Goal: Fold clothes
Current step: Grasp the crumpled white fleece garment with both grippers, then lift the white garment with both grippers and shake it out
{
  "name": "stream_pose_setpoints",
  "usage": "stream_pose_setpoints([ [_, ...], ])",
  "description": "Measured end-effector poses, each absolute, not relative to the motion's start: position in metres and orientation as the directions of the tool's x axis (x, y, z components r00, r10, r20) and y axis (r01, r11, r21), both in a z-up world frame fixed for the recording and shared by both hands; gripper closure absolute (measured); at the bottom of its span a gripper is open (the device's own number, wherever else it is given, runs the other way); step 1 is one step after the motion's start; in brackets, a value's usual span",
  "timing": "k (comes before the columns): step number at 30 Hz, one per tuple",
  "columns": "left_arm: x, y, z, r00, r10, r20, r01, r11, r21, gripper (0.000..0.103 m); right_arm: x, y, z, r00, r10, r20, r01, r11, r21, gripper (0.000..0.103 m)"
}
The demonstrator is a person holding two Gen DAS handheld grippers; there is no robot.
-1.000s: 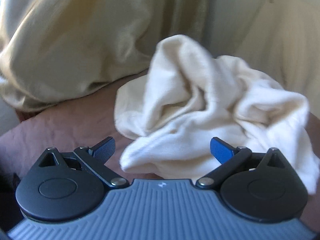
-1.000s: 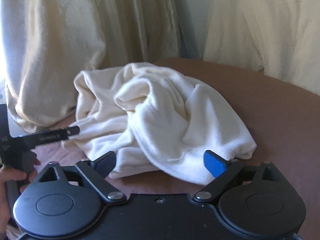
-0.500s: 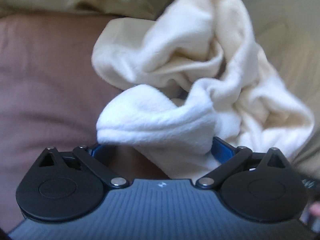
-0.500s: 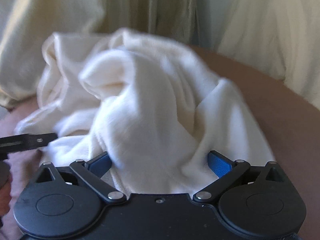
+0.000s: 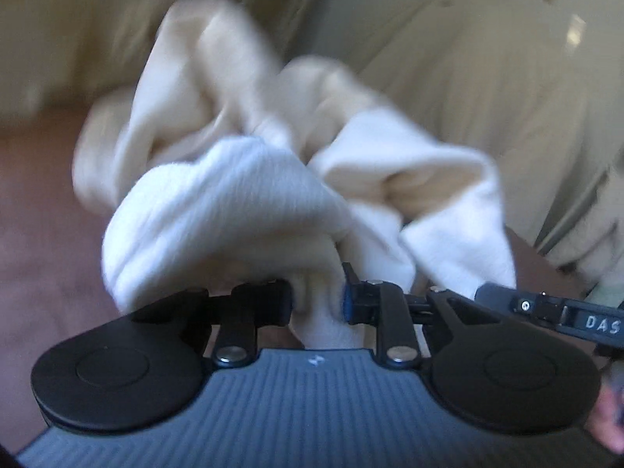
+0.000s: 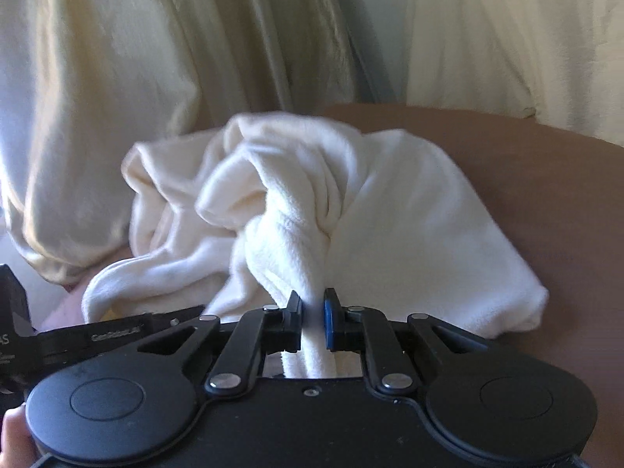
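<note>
Left gripper and right gripper, jaws each clamped tight on cream garment.

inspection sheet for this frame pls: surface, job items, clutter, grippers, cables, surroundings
Surface: brown table, bare where it shows.
Job's things: one cream garment, crumpled in a heap, not yet folded; the left wrist view is motion-blurred.
Clutter: nothing seen.
Grippers: left gripper shut on a bunched fold of the garment; right gripper shut on another pinched fold. Each shows at the edge of the other's view, so they sit close together.
Cables: nothing seen.
Surroundings: pale gold curtains hang behind the table; a strip of wall shows between them.
</note>
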State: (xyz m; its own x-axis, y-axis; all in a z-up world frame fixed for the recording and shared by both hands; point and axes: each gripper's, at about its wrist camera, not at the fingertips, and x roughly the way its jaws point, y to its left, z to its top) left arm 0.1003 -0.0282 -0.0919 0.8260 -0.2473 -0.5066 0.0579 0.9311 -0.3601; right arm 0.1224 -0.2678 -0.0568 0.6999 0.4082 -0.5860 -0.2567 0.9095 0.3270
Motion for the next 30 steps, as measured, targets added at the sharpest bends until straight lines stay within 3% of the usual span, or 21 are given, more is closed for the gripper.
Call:
stream_pose_setpoints([
  [4, 0.067, -0.035, -0.036, 0.878, -0.25, -0.409, 0.127, 0.944, -0.306, 0.082, 0.094, -0.28, -0.038, 0.705, 0.45, -0.547, -0.293, 0.888, 0.353, 0.093],
  [11, -0.002, -0.037, 0.007, 0.922, -0.225, -0.315, 0.156, 0.961, -0.229, 0.083, 0.037, -0.316, 0.002, 0.764, 0.459, -0.453, -0.291, 0.872, 0.394, 0.093],
  [16, -0.055, -0.031, 0.057, 0.976, -0.178, -0.127, 0.148, 0.965, -0.217, 0.083, -0.013, -0.354, 0.052, 0.83, 0.417, -0.371, -0.267, 0.88, 0.393, 0.093],
  [19, -0.087, -0.025, 0.093, 0.98, -0.2, -0.005, 0.193, 0.953, -0.234, 0.083, -0.043, -0.377, 0.082, 0.864, 0.389, -0.32, -0.252, 0.884, 0.394, 0.093],
  [23, -0.128, -0.025, 0.126, 0.955, -0.284, 0.085, 0.296, 0.918, -0.264, 0.083, -0.084, -0.408, 0.122, 0.904, 0.348, -0.25, -0.233, 0.888, 0.396, 0.093],
  [26, -0.144, -0.035, 0.131, 0.931, -0.354, 0.087, 0.364, 0.899, -0.242, 0.083, -0.106, -0.426, 0.123, 0.903, 0.266, -0.339, -0.151, 0.932, 0.329, 0.093],
  [30, -0.116, -0.067, 0.088, 0.886, -0.44, -0.144, 0.368, 0.858, -0.358, 0.083, -0.126, -0.444, 0.106, 0.864, 0.139, -0.484, -0.035, 0.976, 0.217, 0.091],
])
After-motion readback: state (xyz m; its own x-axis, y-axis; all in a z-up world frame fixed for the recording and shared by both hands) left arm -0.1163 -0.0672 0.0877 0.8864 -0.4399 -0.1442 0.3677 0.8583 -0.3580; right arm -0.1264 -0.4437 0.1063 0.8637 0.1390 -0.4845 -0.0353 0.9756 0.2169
